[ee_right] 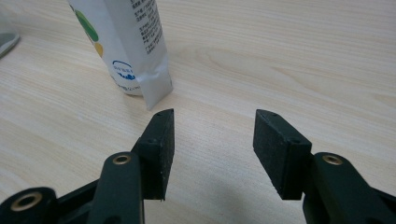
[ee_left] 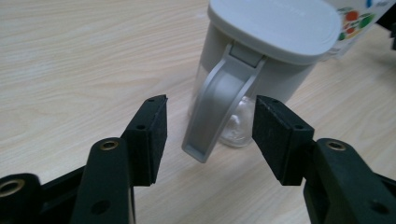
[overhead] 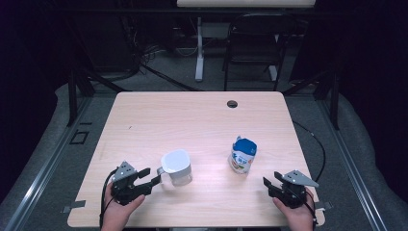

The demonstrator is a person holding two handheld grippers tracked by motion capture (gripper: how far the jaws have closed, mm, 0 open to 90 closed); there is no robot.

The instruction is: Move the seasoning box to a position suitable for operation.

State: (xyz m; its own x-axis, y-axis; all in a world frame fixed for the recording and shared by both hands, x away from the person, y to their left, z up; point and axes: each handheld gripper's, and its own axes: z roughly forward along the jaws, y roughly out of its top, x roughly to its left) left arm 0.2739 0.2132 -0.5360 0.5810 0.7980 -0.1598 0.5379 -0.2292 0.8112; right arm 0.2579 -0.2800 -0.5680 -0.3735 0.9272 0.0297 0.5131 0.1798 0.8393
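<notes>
The left tool (overhead: 148, 177) stands at the near left of the light wooden bench (overhead: 192, 115), and its two black jaws are wide open with nothing gripped. Straight ahead of it, to the right in the high view, is the clear pitcher with a grey-white lid and grey handle (overhead: 177, 167). In the left gripper view the grey handle (ee_left: 219, 102) hangs down between the two open pads (ee_left: 152, 135), but neither pad touches it; there is a gap on both sides. The handle's long axis runs from the lid down toward the bench, so it lies roughly across the line on which the jaws close. This I judge to be the relation the next move depends on: the jaws only need to come together on the handle.

The right tool (overhead: 274, 185) rests at the near right, jaws also open and empty. The white and blue upright pouch with printed labels (overhead: 242, 155) stands beyond it, a little to the left and clearly apart from it; in the right gripper view the pouch (ee_right: 126, 46) is past the left pad.

The left hand (overhead: 120, 211) is the nearer one to the pitcher. Around the bench are grey floor and a dark folding chair (overhead: 252, 43) on the far side.
</notes>
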